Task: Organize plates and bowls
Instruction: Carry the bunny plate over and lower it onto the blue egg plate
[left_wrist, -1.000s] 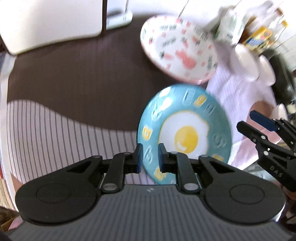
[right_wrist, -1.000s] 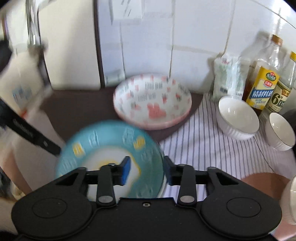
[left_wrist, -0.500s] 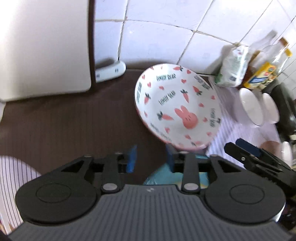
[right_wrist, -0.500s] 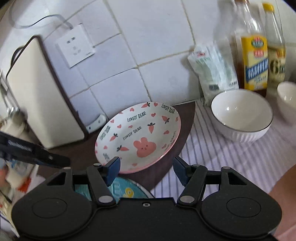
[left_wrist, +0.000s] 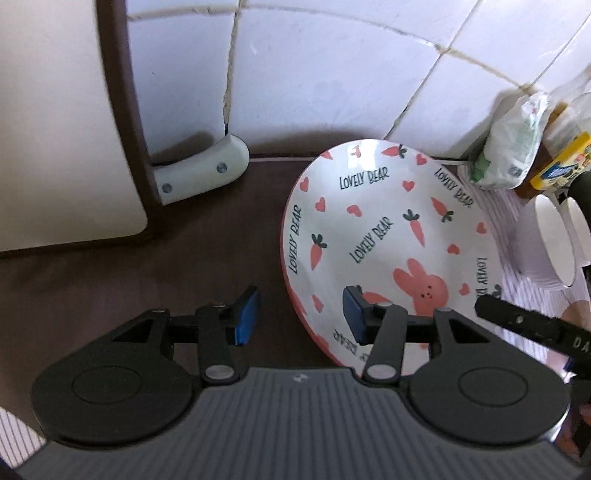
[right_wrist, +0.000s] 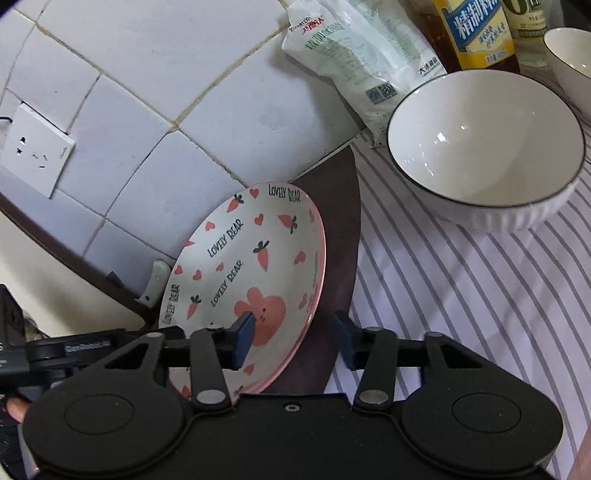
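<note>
Both grippers (left_wrist: 301, 317) (right_wrist: 291, 341) straddle the rabbit plate's (left_wrist: 388, 236) rim, white bowl (right_wrist: 487, 147) nearby.

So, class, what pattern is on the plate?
Pink rabbit, carrots and hearts on white plate; left wrist view.

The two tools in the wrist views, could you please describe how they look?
Both the left tool and the right tool are matte black, with two round discs, hinged link bars on silver rivets, and blue pads at the fingertips. The left's body is ribbed grey; the right's is smooth black.
</note>
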